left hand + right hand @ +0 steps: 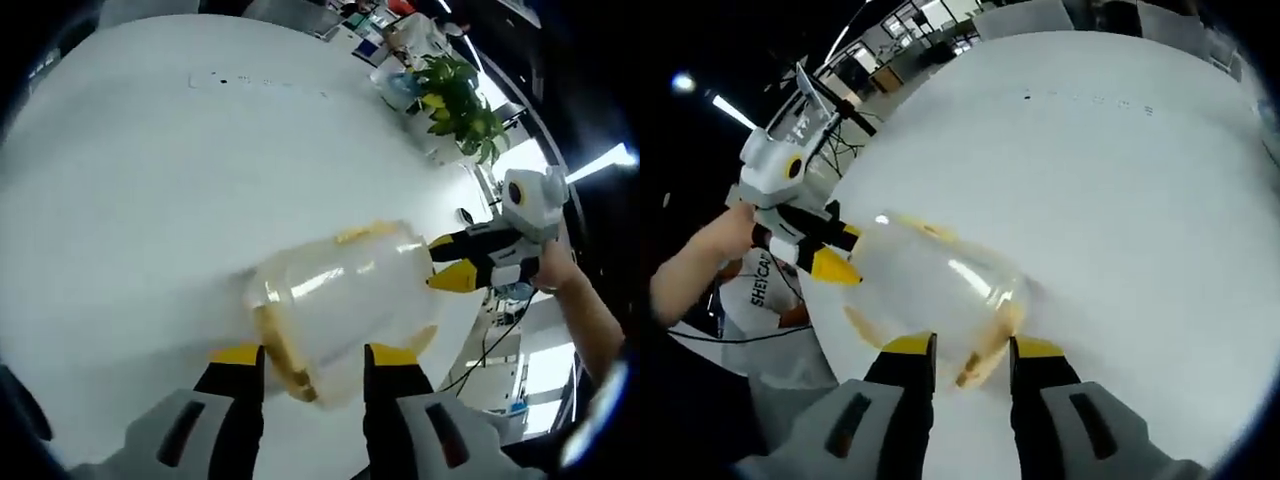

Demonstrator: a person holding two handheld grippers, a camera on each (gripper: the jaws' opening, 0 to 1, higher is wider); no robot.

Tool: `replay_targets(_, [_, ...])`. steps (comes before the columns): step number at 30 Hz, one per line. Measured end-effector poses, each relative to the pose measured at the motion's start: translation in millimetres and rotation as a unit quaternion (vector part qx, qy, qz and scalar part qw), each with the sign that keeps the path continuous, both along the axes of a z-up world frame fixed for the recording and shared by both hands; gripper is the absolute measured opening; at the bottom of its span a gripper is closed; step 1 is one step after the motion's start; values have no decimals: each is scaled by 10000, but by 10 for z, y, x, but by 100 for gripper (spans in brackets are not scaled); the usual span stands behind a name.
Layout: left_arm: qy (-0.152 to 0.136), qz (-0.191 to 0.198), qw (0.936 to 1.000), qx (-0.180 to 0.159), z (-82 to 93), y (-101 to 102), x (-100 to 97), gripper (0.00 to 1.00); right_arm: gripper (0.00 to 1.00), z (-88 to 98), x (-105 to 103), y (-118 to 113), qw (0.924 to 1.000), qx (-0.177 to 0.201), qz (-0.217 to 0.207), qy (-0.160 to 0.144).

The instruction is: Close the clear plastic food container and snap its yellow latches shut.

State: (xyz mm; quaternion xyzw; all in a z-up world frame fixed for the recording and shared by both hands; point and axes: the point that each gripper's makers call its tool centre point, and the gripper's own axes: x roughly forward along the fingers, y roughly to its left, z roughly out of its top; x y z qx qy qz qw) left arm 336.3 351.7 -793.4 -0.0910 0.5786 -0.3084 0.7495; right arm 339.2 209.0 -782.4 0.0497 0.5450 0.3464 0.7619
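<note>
In the left gripper view, the left gripper reached up from the bottom with its two yellow-tipped jaws spread, one on either side of the near end of the clear plastic container. The container lay on the white table, blurred, with a yellow latch between the jaws and another yellow latch along its far edge. Whether the jaws touched the container could not be told. At its right end the right gripper pointed a yellow tip against the wall, held by a hand. A leafy plant stood beyond the table.

In the right gripper view, the right gripper had its jaws apart at the near end of the container, a yellow latch showing in the gap. The left gripper met the container's left end with its yellow tip, gripped by a hand.
</note>
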Motion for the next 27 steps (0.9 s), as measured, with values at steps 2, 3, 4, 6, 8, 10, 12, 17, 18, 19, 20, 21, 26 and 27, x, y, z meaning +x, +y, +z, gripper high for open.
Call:
replay_targets(2, [197, 161, 9997, -66, -20, -17, -38, 34, 25, 7, -9, 27, 9998, -96, 166, -38])
replay_targets(3, [69, 66, 10000, -19, -8, -20, -30, 34, 24, 4, -2, 27, 9996, -148, 228, -57])
replay_targets(4, [79, 92, 9999, -22, -6, -19, -29, 34, 24, -1, 3, 30, 9995, -202, 249, -57])
replay_targets(6, [95, 110, 9999, -42, -13, -13, -27, 33, 24, 5, -2, 40, 9993, -239, 267, -44])
replay_targets(8, [88, 127, 9999, -28, -8, -16, -29, 33, 23, -5, 1, 29, 9993, -259, 260, -27])
replay_targets(10, [78, 99, 9999, 3, -7, -26, -26, 33, 23, 0, -6, 32, 9993, -270, 251, -34])
replay_targets(12, [103, 103, 9999, -21, -13, -22, -22, 32, 22, 3, -10, 36, 9992, -285, 279, -42])
replay_targets(17, [113, 5, 9999, -111, 142, 42, -107, 29, 19, -65, -38, 67, 9986, -407, 333, 109])
replay_targets(18, [97, -4, 9999, -131, 108, 17, -95, 29, 19, -83, -20, 85, 9984, -421, 342, 144])
replay_targets(19, [117, 6, 9998, -140, 91, 24, -82, 28, 18, -75, -15, 84, 9985, -416, 331, 161])
replay_targets(20, [133, 6, 9998, -132, 72, 13, -70, 29, 18, -71, -13, 85, 9986, -405, 288, 186])
replay_targets(21, [151, 10, 9998, -120, 71, 16, -68, 29, 19, -57, -15, 79, 9989, -387, 257, 119])
replay_targets(26, [144, 56, 9999, -60, 32, 12, -77, 30, 19, -42, -2, 91, 9996, -266, -6, 42])
replay_targets(27, [129, 40, 9999, -59, 39, 23, -76, 31, 19, -32, -12, 95, 9993, -367, 27, 52])
